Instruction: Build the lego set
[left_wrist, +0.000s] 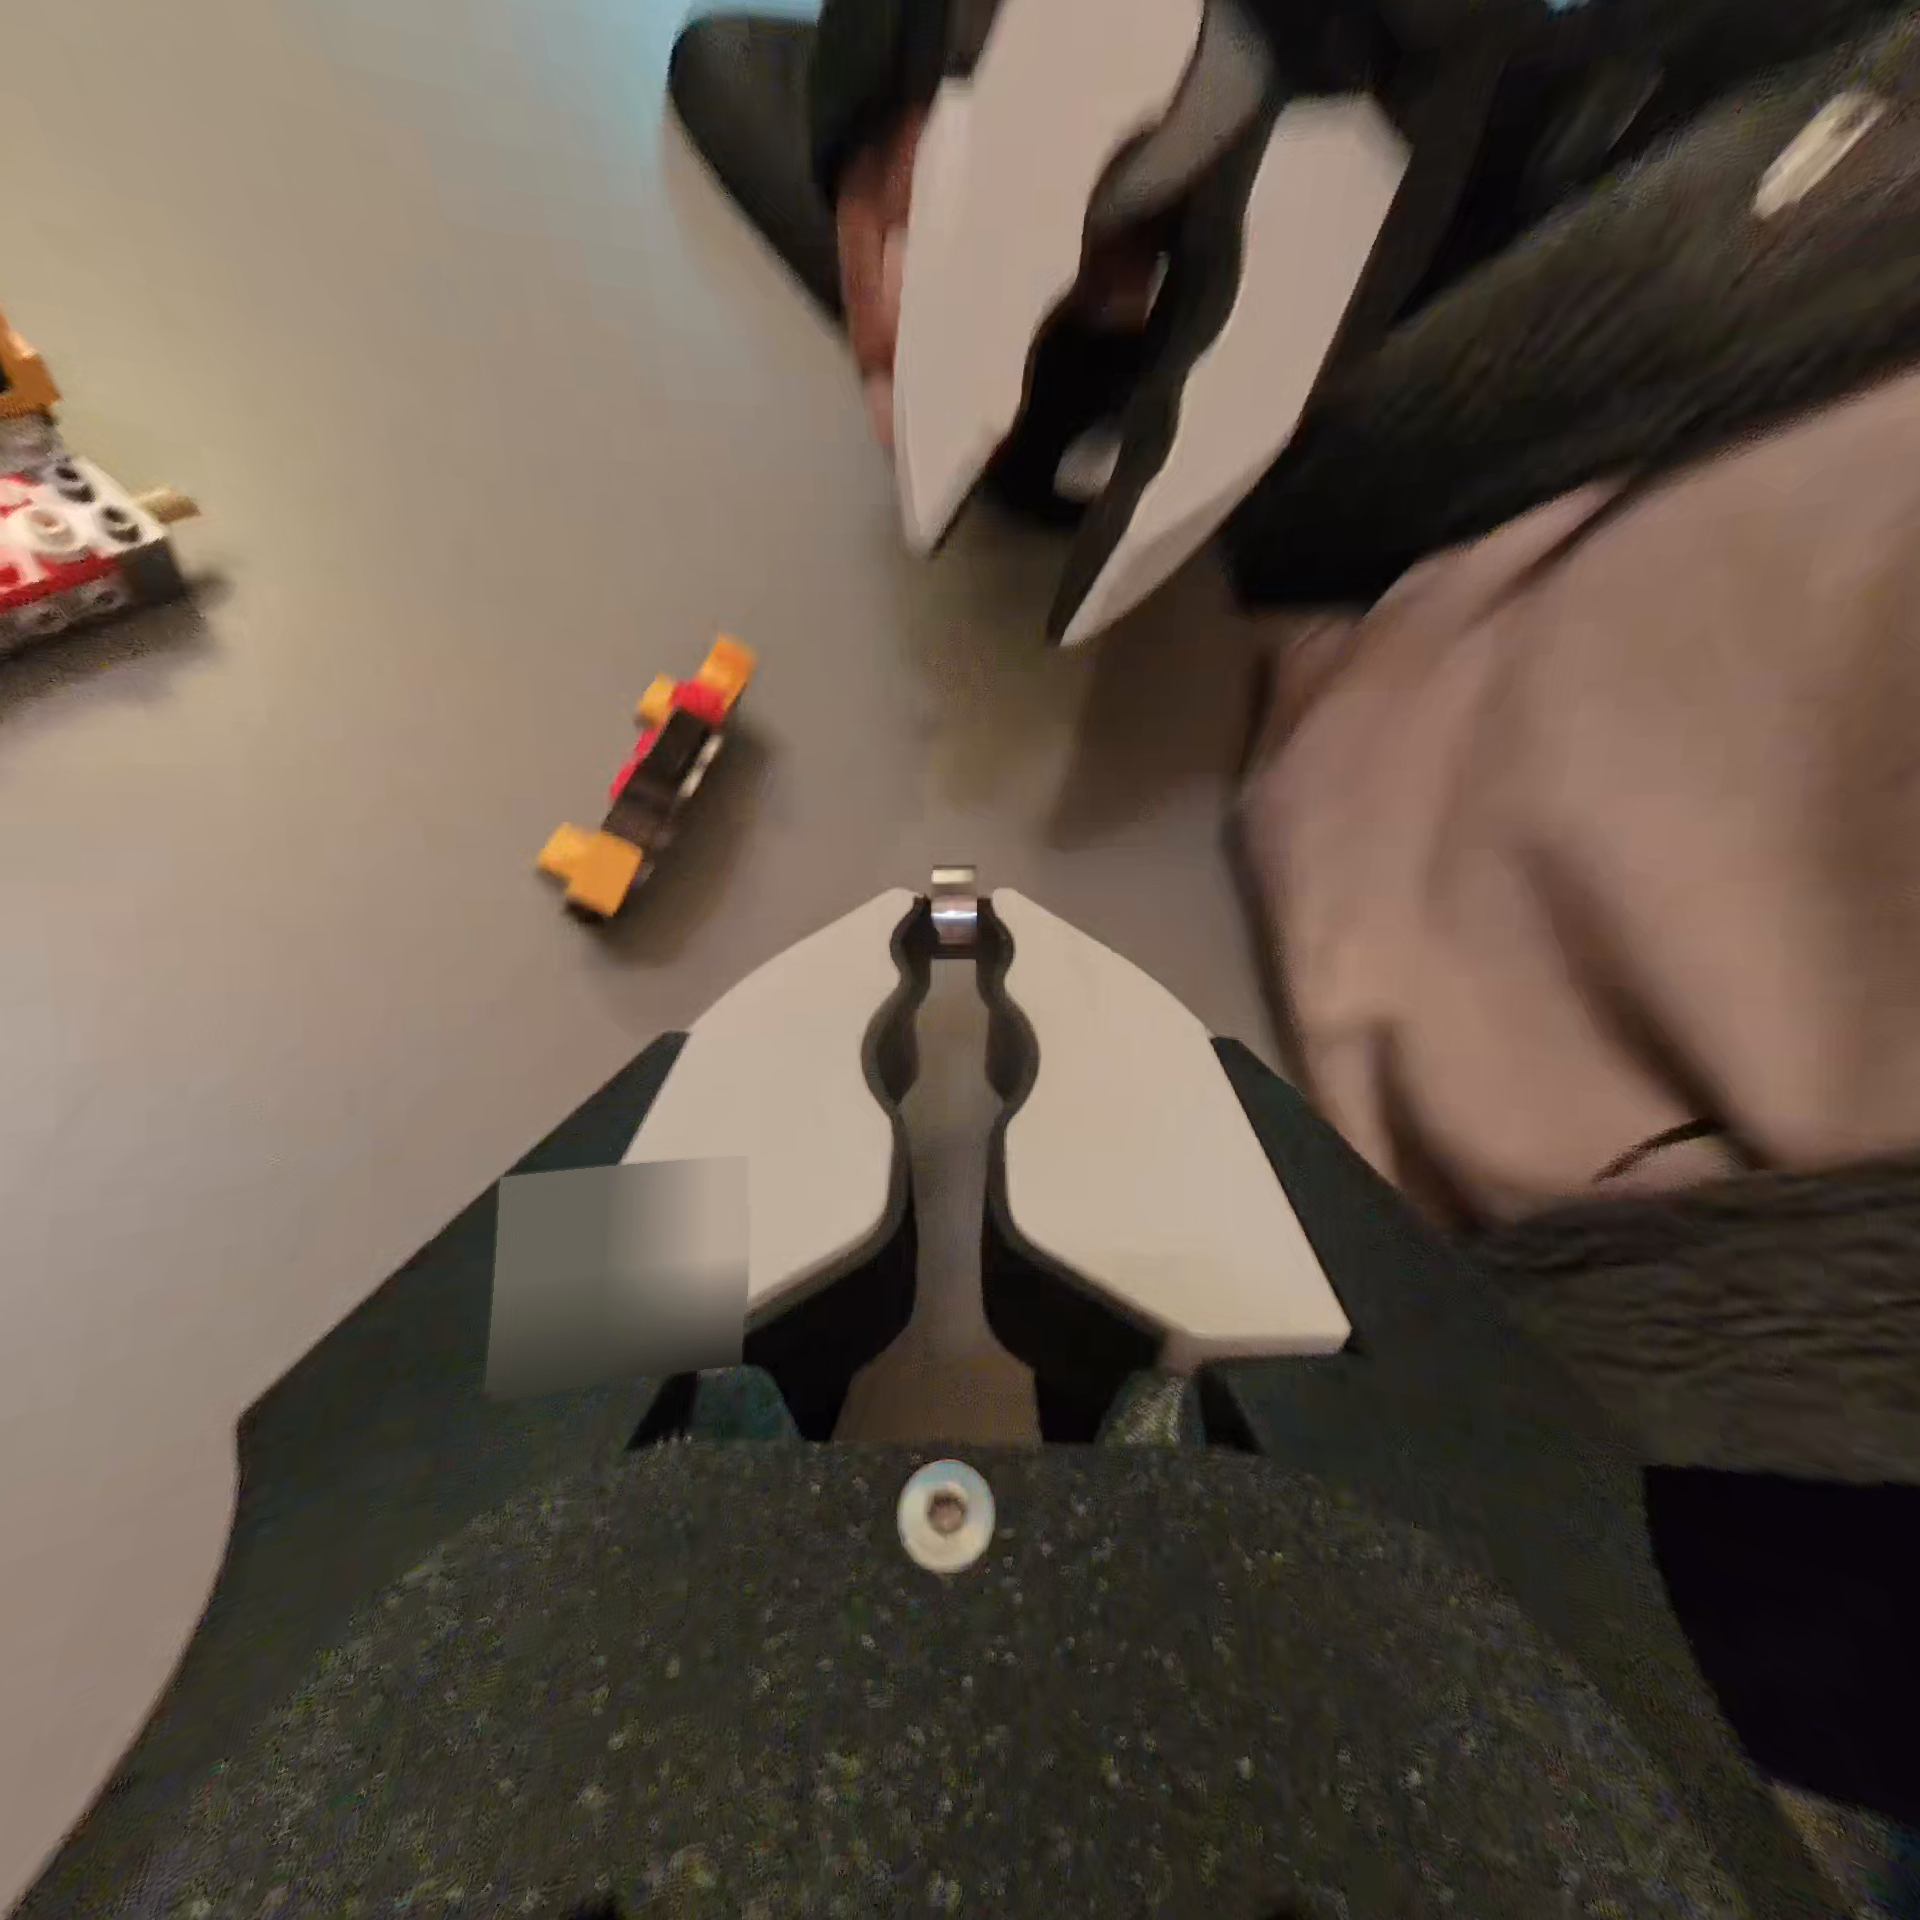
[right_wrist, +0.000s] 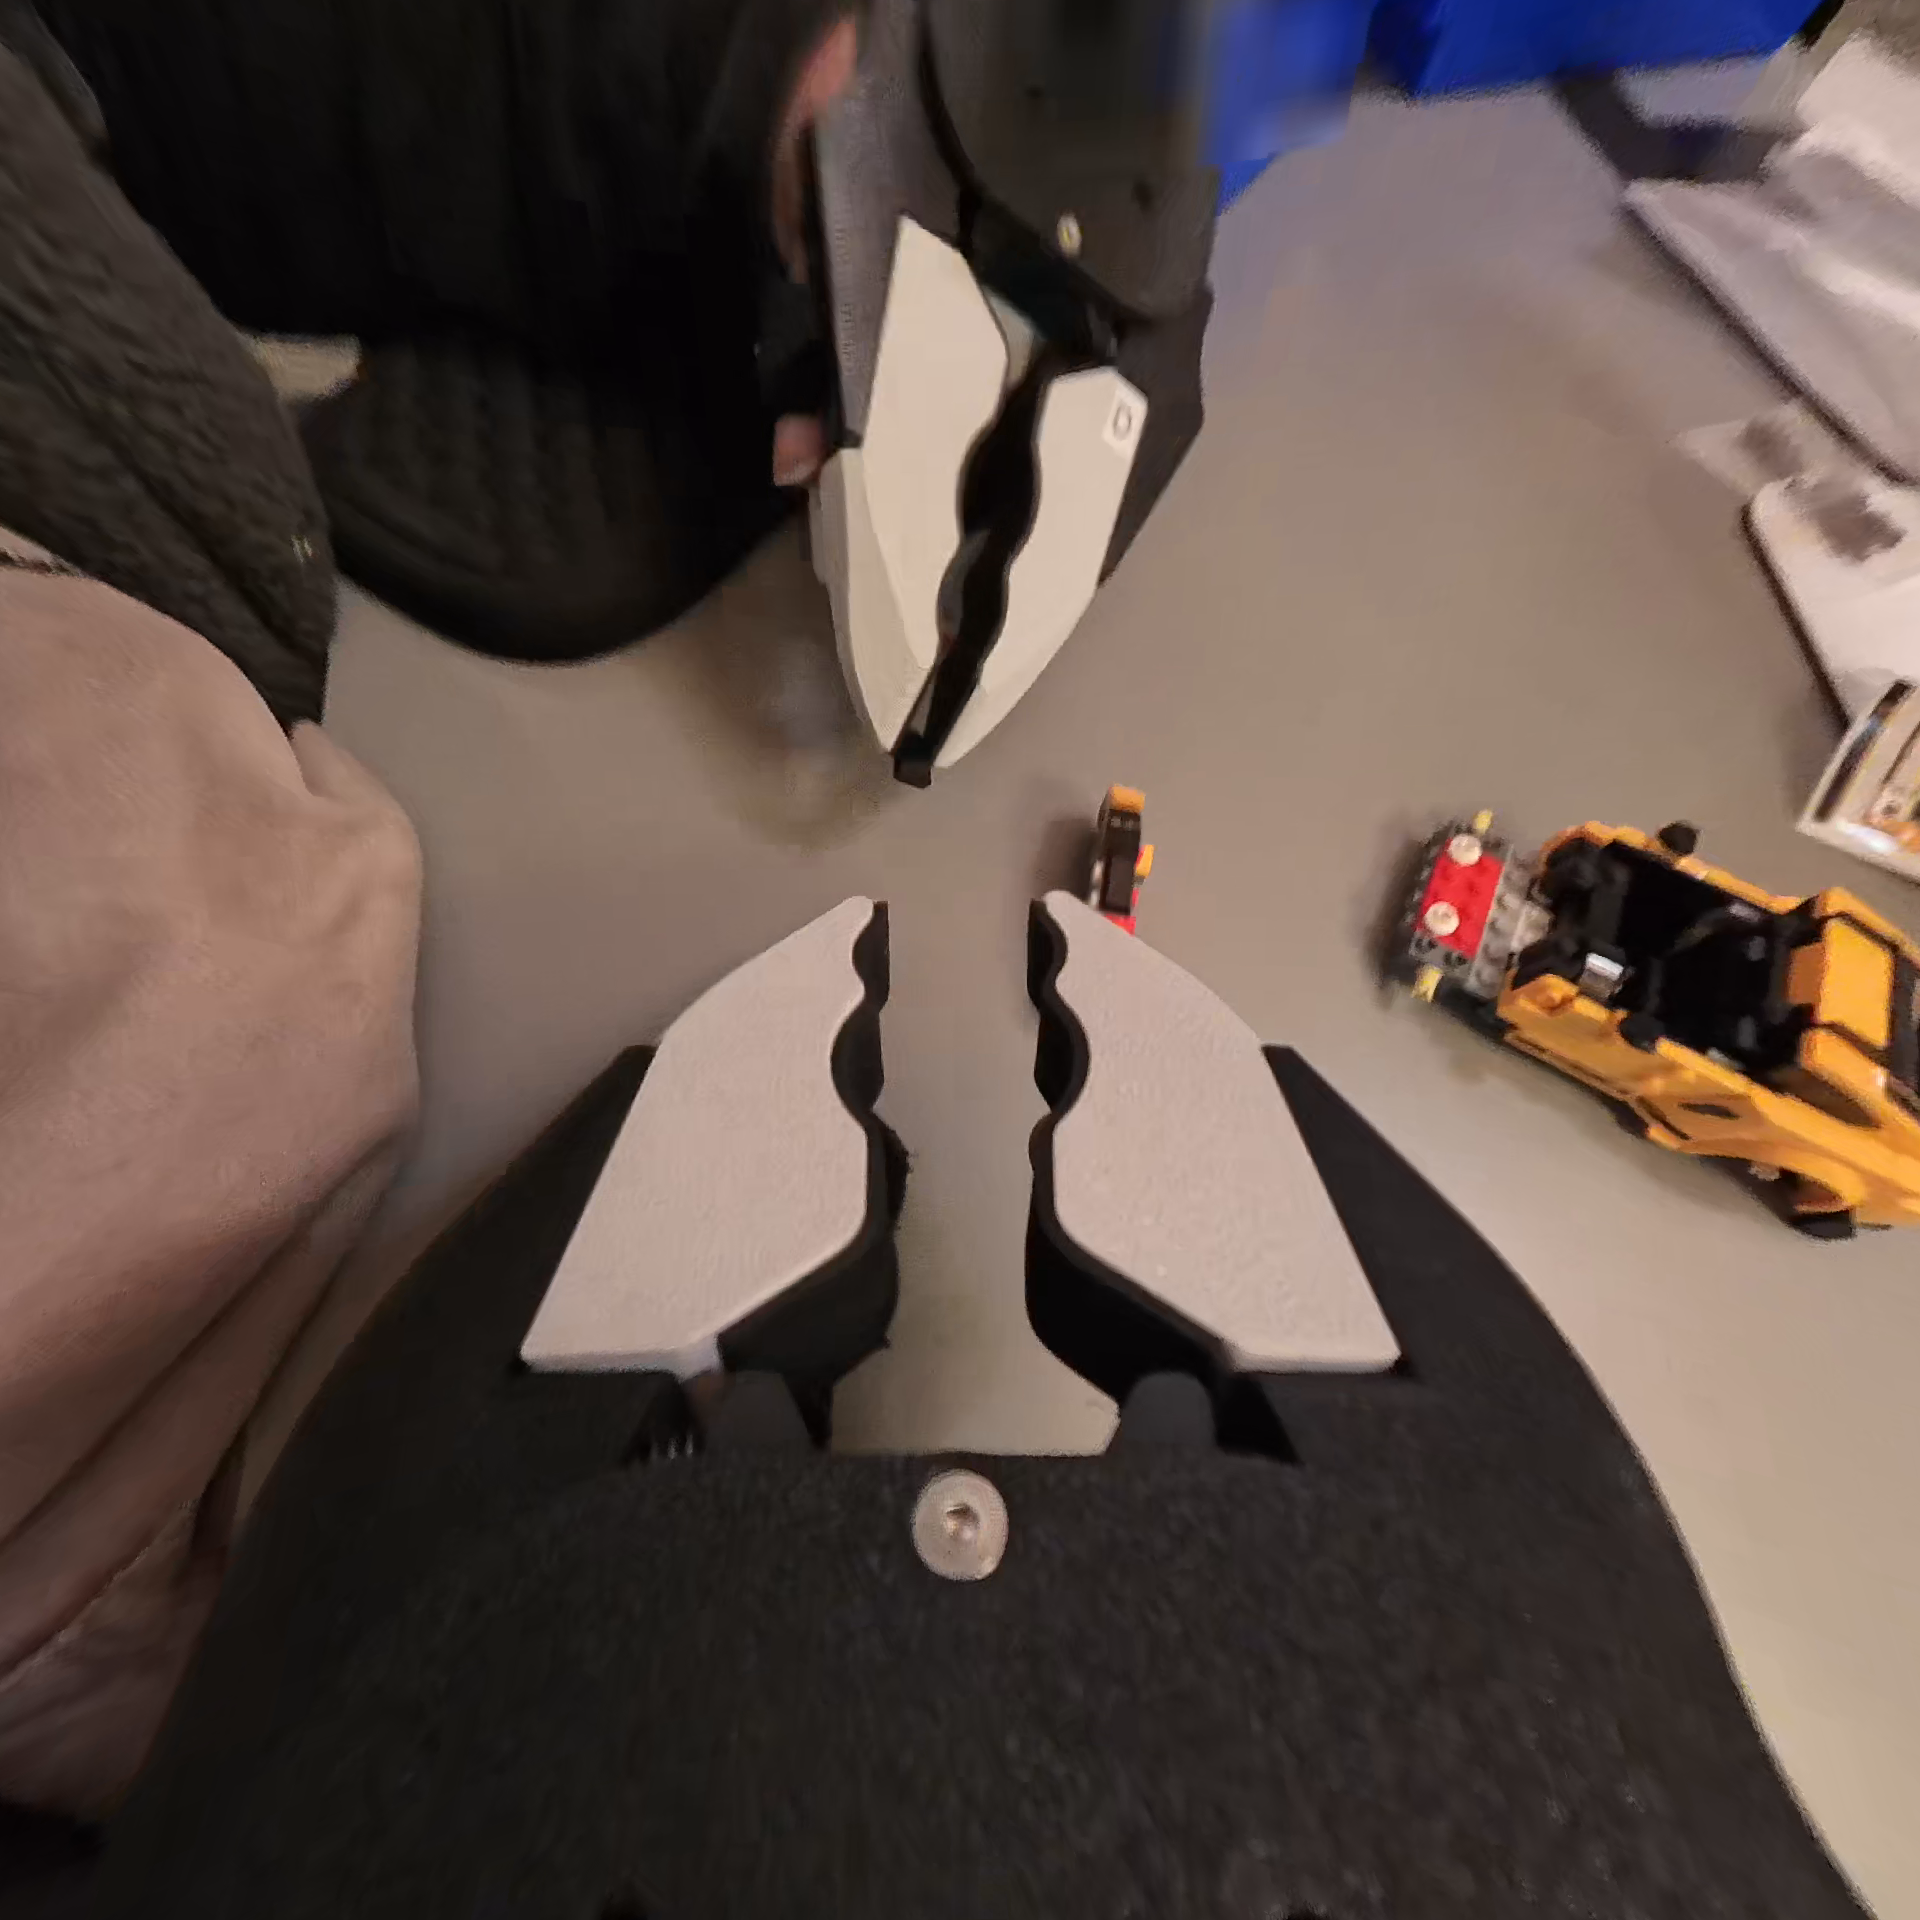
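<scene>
My left gripper (left_wrist: 954, 899) is shut on a small silver lego piece (left_wrist: 954, 914) pinched at its fingertips, just above the grey table. It also shows in the right wrist view (right_wrist: 914, 764), tips down. My right gripper (right_wrist: 956, 914) is open and empty; in the left wrist view (left_wrist: 997, 587) it hangs blurred a little beyond the left one. A small orange, red and black sub-assembly (left_wrist: 649, 774) lies on the table left of my left gripper, and just past my right fingertip (right_wrist: 1120, 862). The orange lego car (right_wrist: 1662, 1018), with its red and grey end exposed, sits to the right (left_wrist: 62, 520).
The person's beige-clad leg (left_wrist: 1558, 831) and dark sleeve crowd the near side (right_wrist: 156, 935). An instruction booklet (right_wrist: 1870, 779) and clear plastic bags (right_wrist: 1818, 260) lie at the far right of the grey table (right_wrist: 1403, 520).
</scene>
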